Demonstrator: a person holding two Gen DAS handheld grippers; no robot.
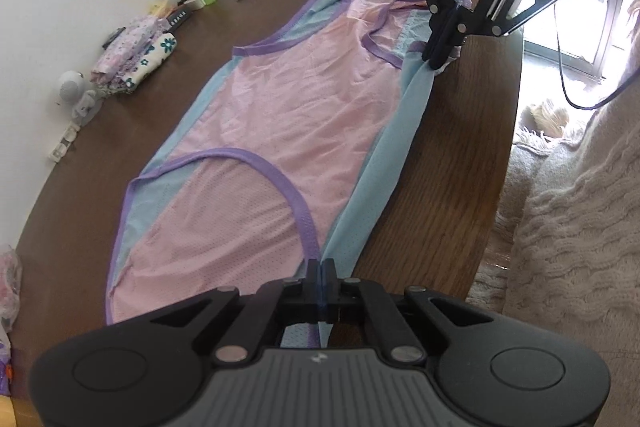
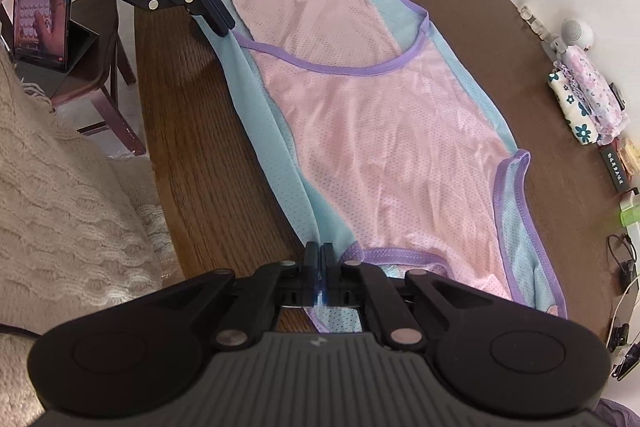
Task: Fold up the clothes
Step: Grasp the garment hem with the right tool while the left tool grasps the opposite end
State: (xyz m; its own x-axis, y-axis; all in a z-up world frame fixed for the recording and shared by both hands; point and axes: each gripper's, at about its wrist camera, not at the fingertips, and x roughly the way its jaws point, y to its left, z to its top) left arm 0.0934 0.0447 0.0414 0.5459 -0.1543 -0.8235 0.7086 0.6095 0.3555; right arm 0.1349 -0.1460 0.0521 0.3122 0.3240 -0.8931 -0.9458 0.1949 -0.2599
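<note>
- pink mesh garment (image 1: 280, 99) with blue side panels and purple binding lies spread flat on the brown wooden table (image 1: 452, 155), its long blue edge running between the two grippers.
- left gripper (image 1: 321, 269) has its fingers pressed fully together, pinching the blue edge of the garment where the purple trim meets it; a bit of blue and purple cloth shows behind the fingertips.
- right gripper (image 1: 438, 61), seen far ahead of the left fingers, is clamped closed on the other end of the same blue edge, near an armhole.
- from the right wrist view, the right gripper (image 2: 319, 251) likewise shows both fingers squeezed together on the blue panel, with the purple-trimmed corner just right of the fingertips.
- ahead of the right fingers, the left gripper (image 2: 218, 23) grips the far end of the blue edge, its fingers closed.
- blue edge between the two grips is bunched into a raised lengthwise ridge.
- folded floral cloth (image 2: 588, 103) sits well right of the right fingers, near the wall.
- cream knitted sleeve (image 2: 60, 187) is to the left of the right fingers.
</note>
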